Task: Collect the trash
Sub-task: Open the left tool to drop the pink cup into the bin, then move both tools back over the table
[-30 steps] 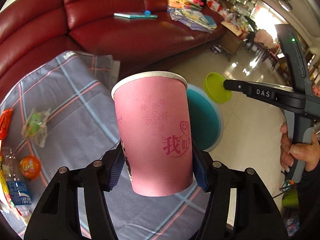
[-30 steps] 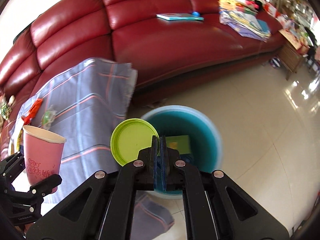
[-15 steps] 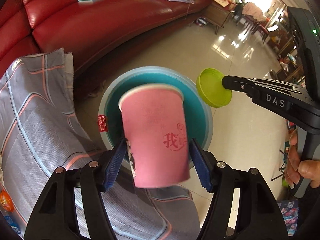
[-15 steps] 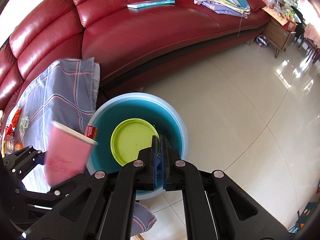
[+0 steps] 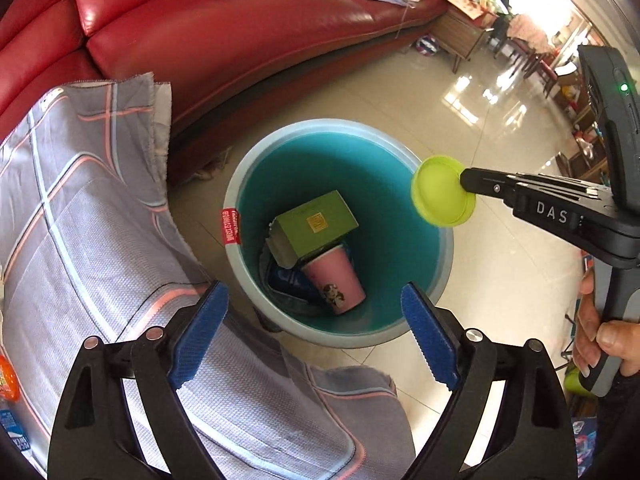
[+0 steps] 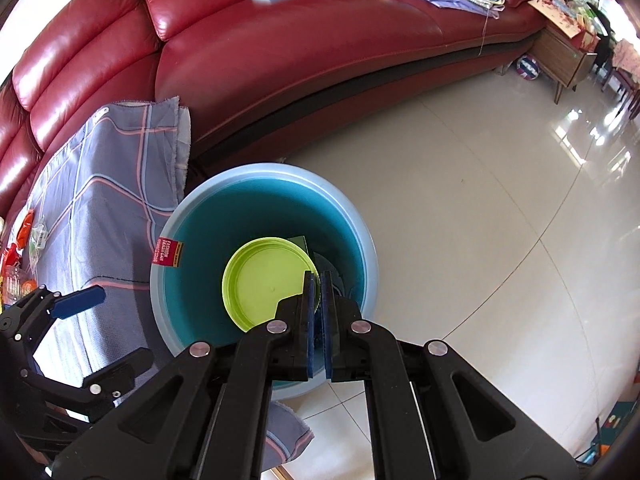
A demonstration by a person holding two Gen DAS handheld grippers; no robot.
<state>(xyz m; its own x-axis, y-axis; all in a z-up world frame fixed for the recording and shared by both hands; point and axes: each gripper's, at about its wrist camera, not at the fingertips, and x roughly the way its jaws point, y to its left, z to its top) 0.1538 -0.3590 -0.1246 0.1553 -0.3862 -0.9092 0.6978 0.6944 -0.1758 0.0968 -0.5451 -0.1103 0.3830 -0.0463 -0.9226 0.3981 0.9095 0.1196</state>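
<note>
Left gripper jaws just opened, empty; "DAS" right gripper jaws pinch green lid.

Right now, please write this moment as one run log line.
left gripper: fingers just opened, empty | pink cup: in teal bin | right gripper: shut on green lid, above bin

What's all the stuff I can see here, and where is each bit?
Bin: one, teal, on the floor by the sofa.
Cup: one, pink, lying in the bin.
Box: one, green, in the bin.
Lid: one, lime green, held over the bin.
Cloth: one, grey check, left of the bin.
Sofa: one, red leather, behind.
Left gripper: open, empty, jaws just opened.
Right gripper: shut on the lid.
</note>
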